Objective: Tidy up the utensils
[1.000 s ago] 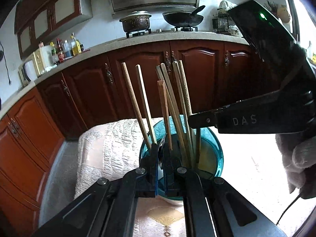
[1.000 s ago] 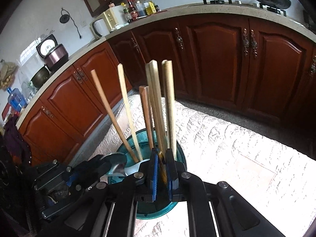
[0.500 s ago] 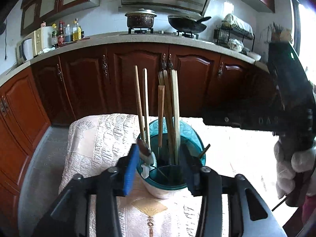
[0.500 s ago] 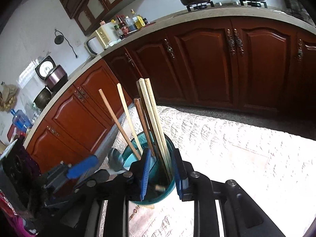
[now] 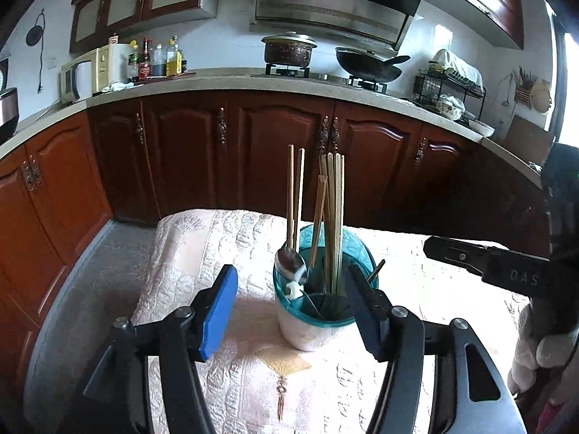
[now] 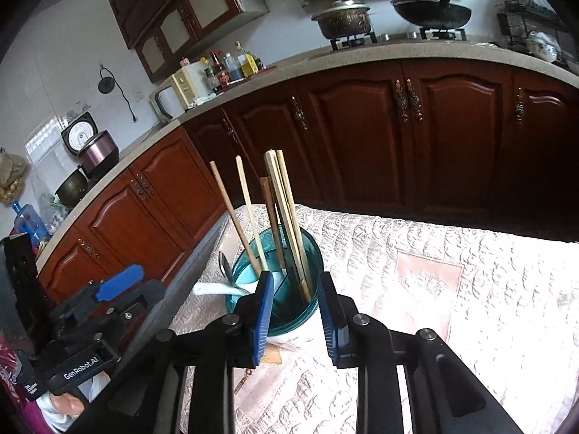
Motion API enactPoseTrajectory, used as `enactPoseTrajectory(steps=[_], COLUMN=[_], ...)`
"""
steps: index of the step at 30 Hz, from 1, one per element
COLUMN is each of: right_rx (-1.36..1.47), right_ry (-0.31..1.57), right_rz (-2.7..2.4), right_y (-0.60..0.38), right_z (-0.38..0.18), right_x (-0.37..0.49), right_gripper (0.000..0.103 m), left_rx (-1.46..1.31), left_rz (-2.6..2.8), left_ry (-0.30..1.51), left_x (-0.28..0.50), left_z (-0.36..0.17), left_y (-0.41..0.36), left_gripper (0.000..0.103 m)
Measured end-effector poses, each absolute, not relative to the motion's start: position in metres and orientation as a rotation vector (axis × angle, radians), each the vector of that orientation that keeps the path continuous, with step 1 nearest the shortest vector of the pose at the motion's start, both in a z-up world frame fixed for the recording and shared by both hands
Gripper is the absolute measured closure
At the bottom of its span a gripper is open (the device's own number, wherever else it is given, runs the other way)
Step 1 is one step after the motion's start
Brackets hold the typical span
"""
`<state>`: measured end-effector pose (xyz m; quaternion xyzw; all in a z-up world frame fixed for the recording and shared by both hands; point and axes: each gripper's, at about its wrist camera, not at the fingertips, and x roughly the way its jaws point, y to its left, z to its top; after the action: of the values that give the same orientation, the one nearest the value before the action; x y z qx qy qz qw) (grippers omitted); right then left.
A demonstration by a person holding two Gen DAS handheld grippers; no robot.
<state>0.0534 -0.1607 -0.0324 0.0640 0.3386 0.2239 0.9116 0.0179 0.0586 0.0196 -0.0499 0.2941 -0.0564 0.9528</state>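
1. The left gripper [image 5: 289,311] has its jaws opening, already spread wide, with nothing pinched between the blue pads; the teal holder [image 5: 318,300] shows in the gap ahead of them, but the pads do not press on it.
2. The right gripper [image 6: 295,307] is also opening, though only to a narrow gap. Its pads frame the holder's near rim [image 6: 289,322] without gripping anything that I can see.
3. The holder stands on the quilted cloth [image 5: 202,246] directly ahead of and below both sets of fingers, close to each.
4. The chopsticks [image 5: 334,217] stand nearly upright in the holder, so their long axis runs up and away from the grippers; one pair leans a little apart from the main bunch.
5. A metal spoon [image 5: 290,263] and a white spoon [image 5: 295,287] lean at the rim on the left gripper's left-hand side; from the right gripper they lie off to the left, nearer the left hand.
6. Judgement: both tools look released, so any further pick would come down along the sticks' upright axis; neither hand is clearly nearer.
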Motion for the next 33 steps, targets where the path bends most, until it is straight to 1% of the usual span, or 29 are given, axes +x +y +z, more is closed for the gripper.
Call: enactPoseTrajectory(steps=[3, 16, 19, 20, 21, 22, 24, 29, 33], right_rx=[0.121, 0.071, 0.065, 0.06, 0.053, 0.049, 0.045, 0.035, 0.026], right_ry=[0.684, 0.669, 0.664, 0.661, 0.659, 0.656, 0.646, 0.635, 0.626], right_rz=[0.444, 0.417, 0.421, 0.42, 0.419, 0.42, 0.424, 0.428, 0.424], right_y=[-0.156, -0.143, -0.143, -0.142, -0.141, -0.141, -0.14, -0.137, -0.136], right_z=[-0.032, -0.027, -0.026, -0.025, -0.024, -0.023, -0.021, -0.016, -0.014], right_x=[0.042, 0.012, 0.012, 0.01, 0.008, 0.006, 0.003, -0.001, -0.003], right_gripper=[0.071, 0.069, 0.068, 0.067, 0.065, 0.059, 0.055, 0.054, 0.05], left_rx=[-0.107, -0.101, -0.101, -0.101, -0.101, -0.102, -0.103, -0.103, -0.1], left_rz=[-0.104, -0.07, -0.06, -0.057, -0.053, -0.052, -0.051, -0.046, -0.037], left_ry=[0.607, 0.577, 0.568, 0.561, 0.556, 0.552, 0.548, 0.54, 0.531], left_x=[0.014, -0.006, -0.009, -0.01, -0.011, -0.012, -0.013, -0.016, -0.019], left_z=[0.02, 0.031, 0.035, 0.037, 0.038, 0.039, 0.041, 0.045, 0.048], left_y=[0.055, 0.048, 0.05, 0.051, 0.051, 0.052, 0.053, 0.054, 0.055], left_gripper=[0.041, 0.041, 0.037, 0.037, 0.037, 0.037, 0.037, 0.036, 0.036])
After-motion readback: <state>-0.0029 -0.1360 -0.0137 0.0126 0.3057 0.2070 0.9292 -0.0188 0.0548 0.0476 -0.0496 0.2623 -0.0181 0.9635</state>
